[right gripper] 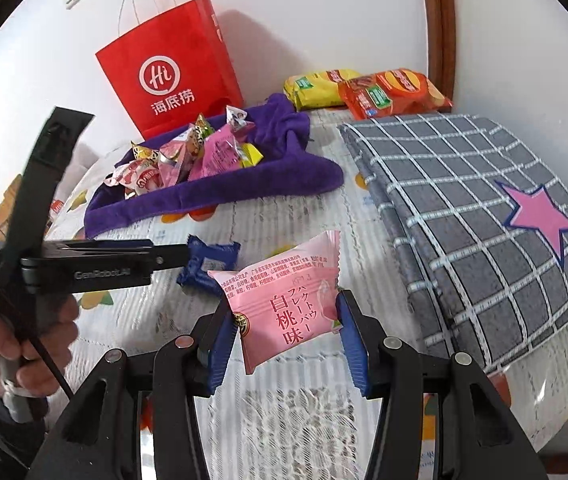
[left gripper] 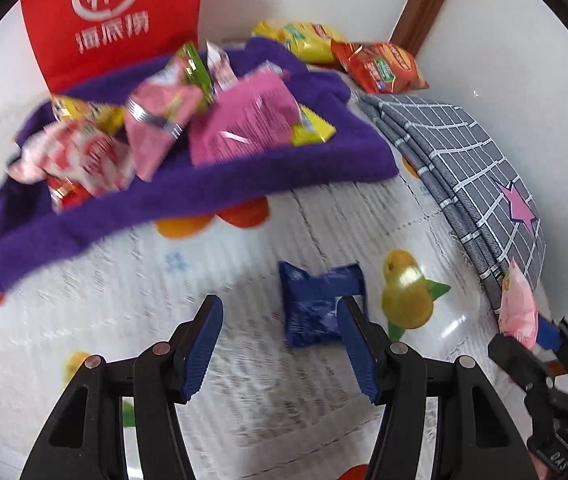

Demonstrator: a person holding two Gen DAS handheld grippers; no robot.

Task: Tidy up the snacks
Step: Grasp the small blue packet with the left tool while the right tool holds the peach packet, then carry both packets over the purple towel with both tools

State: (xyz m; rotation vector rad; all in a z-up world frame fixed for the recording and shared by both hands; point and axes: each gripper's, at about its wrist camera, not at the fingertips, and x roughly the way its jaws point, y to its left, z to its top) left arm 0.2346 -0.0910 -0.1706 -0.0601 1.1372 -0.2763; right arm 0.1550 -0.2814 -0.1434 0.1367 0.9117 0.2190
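Note:
My right gripper (right gripper: 284, 328) is shut on a pink peach-flavour snack packet (right gripper: 284, 304) and holds it above the table; the packet also shows in the left wrist view (left gripper: 518, 308) at the right edge. My left gripper (left gripper: 279, 340) is open and empty, just above a dark blue snack packet (left gripper: 316, 304) that lies on the tablecloth near its right finger. The blue packet also shows in the right wrist view (right gripper: 211, 264). A purple towel (left gripper: 187, 200) holds a pile of several pink, yellow and red snack packets (left gripper: 239, 120).
A red paper bag (right gripper: 171, 68) stands against the wall behind the towel. A yellow chip bag (right gripper: 316, 88) and an orange chip bag (right gripper: 392, 92) lie at the back. A folded grey checked cloth (right gripper: 476, 216) with a pink star lies on the right.

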